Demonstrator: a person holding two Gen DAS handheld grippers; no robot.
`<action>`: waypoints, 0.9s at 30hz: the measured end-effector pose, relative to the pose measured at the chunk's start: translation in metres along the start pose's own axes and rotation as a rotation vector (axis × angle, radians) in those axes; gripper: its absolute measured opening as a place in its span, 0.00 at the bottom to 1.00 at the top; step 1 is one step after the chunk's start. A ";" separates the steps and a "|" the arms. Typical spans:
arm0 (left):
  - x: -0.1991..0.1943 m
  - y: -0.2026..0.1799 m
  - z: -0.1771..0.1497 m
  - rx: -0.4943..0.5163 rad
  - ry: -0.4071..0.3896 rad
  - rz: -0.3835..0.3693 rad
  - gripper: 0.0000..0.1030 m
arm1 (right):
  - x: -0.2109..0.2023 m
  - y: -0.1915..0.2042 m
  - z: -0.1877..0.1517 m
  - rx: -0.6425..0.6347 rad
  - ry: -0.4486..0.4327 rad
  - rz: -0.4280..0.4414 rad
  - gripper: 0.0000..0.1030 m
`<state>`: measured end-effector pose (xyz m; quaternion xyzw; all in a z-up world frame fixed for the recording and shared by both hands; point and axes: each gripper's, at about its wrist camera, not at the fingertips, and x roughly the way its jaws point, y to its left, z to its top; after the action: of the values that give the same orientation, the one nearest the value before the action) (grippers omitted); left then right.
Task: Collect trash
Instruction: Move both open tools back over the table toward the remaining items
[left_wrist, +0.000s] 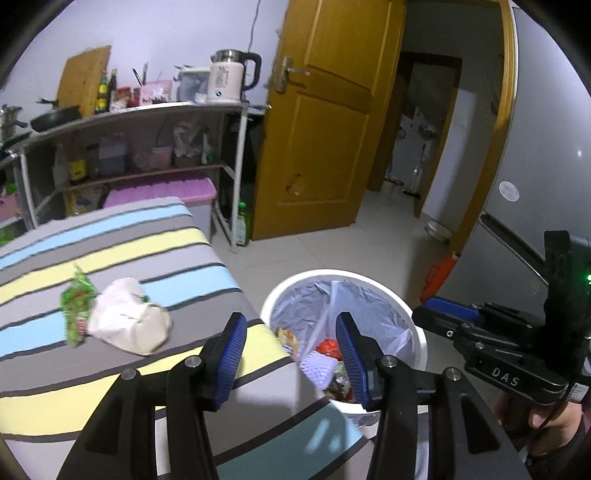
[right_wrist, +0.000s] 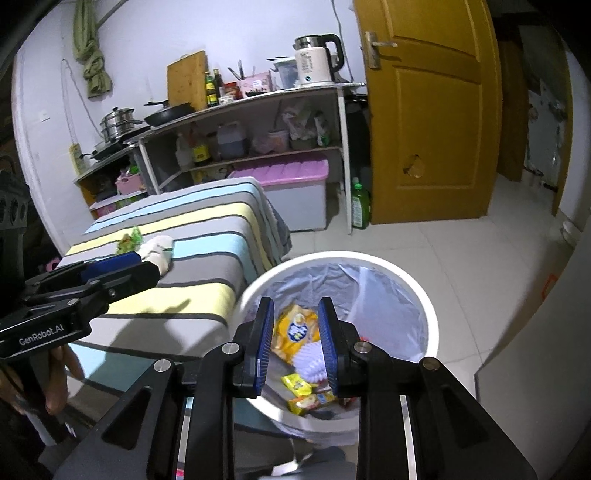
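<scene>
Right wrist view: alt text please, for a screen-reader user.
The right hand-held gripper hangs open and empty over a white bin lined with a bag and holding snack wrappers. Left of it, a striped table holds a green wrapper and crumpled white bag.

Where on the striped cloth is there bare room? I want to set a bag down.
The near end of the striped cloth, between the crumpled white wrapper and the white lined trash bin, is bare, as is the far end toward the pink-lidded box. The middle holds that wrapper and a green packet.
</scene>
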<state>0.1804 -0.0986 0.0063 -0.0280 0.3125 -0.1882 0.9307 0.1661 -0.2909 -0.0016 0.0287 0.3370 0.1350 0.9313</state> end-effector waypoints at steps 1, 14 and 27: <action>-0.004 0.001 0.000 0.003 -0.009 0.007 0.48 | -0.002 0.005 0.000 -0.008 -0.001 0.007 0.26; -0.060 0.032 -0.013 -0.040 -0.081 0.072 0.48 | -0.010 0.055 0.000 -0.104 0.003 0.064 0.41; -0.092 0.071 -0.028 -0.096 -0.101 0.167 0.48 | -0.006 0.092 -0.001 -0.162 0.011 0.131 0.41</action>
<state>0.1201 0.0029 0.0239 -0.0560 0.2750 -0.0933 0.9553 0.1402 -0.2044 0.0148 -0.0257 0.3275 0.2225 0.9179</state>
